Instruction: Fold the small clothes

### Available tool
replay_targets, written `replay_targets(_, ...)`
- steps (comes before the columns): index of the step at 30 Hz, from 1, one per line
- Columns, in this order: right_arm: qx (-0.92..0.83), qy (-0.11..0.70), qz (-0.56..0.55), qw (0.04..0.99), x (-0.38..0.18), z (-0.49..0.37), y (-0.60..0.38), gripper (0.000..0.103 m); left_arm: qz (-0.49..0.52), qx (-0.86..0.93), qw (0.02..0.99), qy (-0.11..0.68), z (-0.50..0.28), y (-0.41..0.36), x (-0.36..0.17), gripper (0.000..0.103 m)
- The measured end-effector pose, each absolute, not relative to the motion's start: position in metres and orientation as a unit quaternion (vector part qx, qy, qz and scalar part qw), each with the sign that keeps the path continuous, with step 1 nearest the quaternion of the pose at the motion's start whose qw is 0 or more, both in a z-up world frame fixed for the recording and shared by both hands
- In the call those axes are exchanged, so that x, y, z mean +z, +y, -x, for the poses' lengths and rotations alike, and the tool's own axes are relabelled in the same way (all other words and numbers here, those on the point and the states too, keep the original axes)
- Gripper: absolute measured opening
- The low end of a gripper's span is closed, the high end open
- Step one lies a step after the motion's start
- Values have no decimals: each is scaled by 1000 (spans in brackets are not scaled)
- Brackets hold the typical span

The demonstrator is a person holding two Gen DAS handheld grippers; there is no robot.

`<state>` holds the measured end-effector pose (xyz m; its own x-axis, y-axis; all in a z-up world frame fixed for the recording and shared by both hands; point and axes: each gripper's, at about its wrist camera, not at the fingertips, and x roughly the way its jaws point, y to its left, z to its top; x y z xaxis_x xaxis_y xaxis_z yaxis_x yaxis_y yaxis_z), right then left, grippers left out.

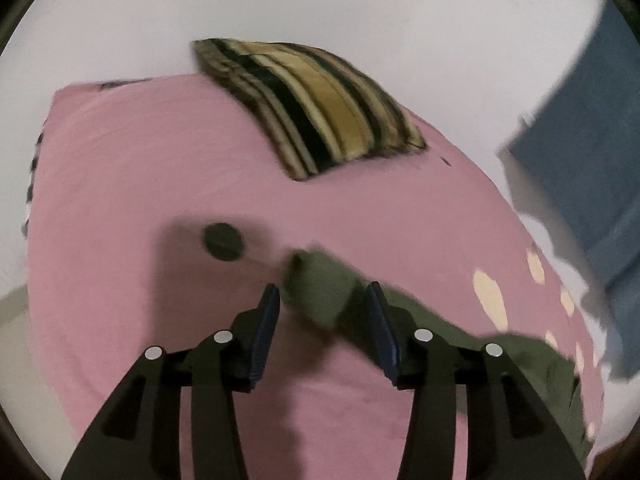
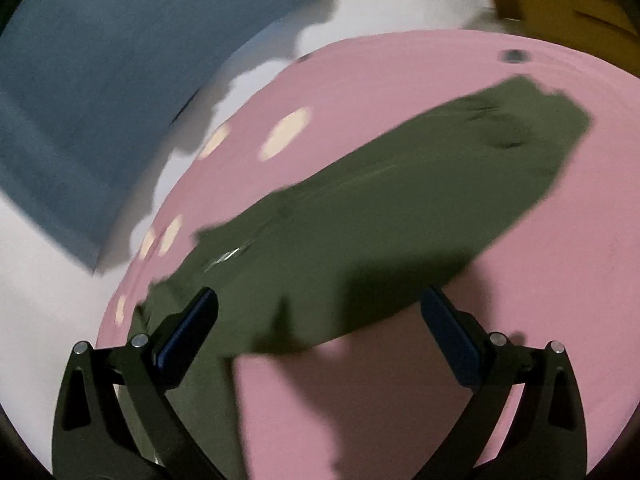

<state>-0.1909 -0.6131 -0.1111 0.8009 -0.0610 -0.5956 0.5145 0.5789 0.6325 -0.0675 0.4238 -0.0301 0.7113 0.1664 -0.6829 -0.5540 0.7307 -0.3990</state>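
Note:
An olive green garment (image 2: pixel 360 208) lies on a pink cloth (image 2: pixel 520 280). In the right wrist view it stretches from the lower left to the upper right. My right gripper (image 2: pixel 320 300) is open wide just above its near edge, holding nothing. In the left wrist view the garment's corner (image 1: pixel 320 292) lies between the open fingers of my left gripper (image 1: pixel 324 296), and the rest of it trails off to the lower right. The jaws are not closed on the fabric.
A folded brown and black striped cloth (image 1: pixel 316 108) lies at the far side of the pink cloth (image 1: pixel 140 200). A blue folded cloth (image 1: pixel 592 168) (image 2: pixel 100 92) lies on the white surface (image 1: pixel 360 8) beside it. A dark round spot (image 1: pixel 223 242) marks the pink cloth.

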Motion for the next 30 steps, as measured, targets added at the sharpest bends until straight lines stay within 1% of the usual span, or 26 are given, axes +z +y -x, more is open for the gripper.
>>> replay_targets(4,-220,236,-477,817,-129,222,-663,101,325,226,860,322,73,431,-32,46)
replay_targets(8,-240,189,-533,789,-140,249,-701,101,264,226,880,323,64,402,-18,47)
replay_targets(10,-242,171,-549,782,-142,256,-713,101,231,217,891,325,53,380,-9,51)
replay_targets(11,-244,169,-551,780,-143,258,-714,101,222,212,895,324,49,373,-6,58)
replay_targets(12,-247,169,-552,779,-143,258,-717,101,216,206,898,323,45,364,-4,62)
replay_targets(16,-260,152,-558,773,-147,265,-726,101,202,175,907,325,30,328,1,66)
replay_targets(17,-262,150,-562,770,-150,266,-730,101,200,169,908,327,26,321,0,71)
replay_targets(23,-284,159,-561,761,-150,252,-748,100,186,134,910,346,6,284,-8,72)
replay_targets(24,-287,163,-558,761,-150,249,-751,98,187,130,908,351,3,279,-11,72)
replay_targets(25,-290,166,-556,761,-151,246,-754,95,188,128,907,354,1,276,-13,72)
replay_targets(26,-296,172,-552,761,-151,243,-757,85,191,124,905,358,-1,273,-15,73)
replay_targets(27,-304,179,-547,759,-152,241,-759,70,194,121,904,361,-1,271,-17,73)
replay_targets(28,-310,184,-545,757,-153,240,-760,64,195,120,903,363,-2,267,-19,73)
replay_targets(30,-324,197,-541,751,-156,241,-762,44,196,119,901,368,-1,263,-23,74)
